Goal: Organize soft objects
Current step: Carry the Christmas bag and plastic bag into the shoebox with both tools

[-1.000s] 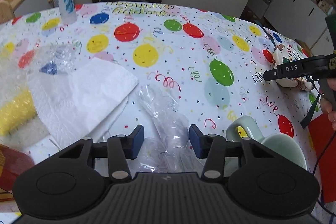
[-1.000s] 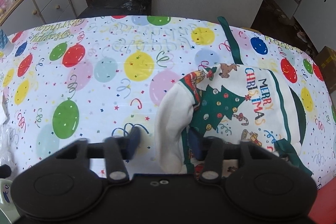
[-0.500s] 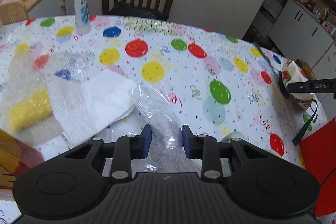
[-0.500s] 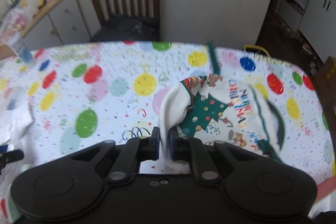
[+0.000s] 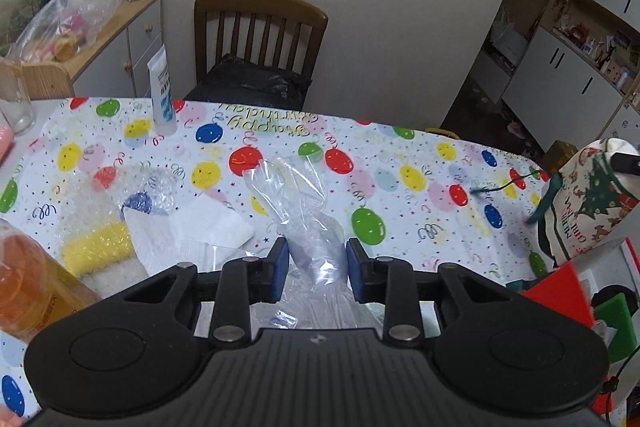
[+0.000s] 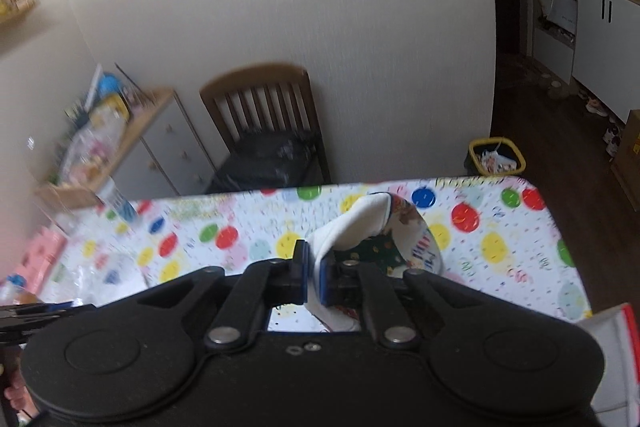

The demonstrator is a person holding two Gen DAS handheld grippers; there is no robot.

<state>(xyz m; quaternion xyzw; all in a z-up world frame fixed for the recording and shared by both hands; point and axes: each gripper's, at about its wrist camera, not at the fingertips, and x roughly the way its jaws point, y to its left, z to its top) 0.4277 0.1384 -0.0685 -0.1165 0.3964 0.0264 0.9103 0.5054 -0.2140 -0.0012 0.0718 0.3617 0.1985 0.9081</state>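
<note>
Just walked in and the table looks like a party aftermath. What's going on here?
A person is sorting soft things with a handheld gripper in each hand. The left gripper is shut on a clear plastic bag and holds it up over the balloon tablecloth. The right gripper is clamped on the white edge of a Christmas cloth bag, which hangs off the table. Tissue and bubble wrap lie on the table, not yet picked up.
</note>
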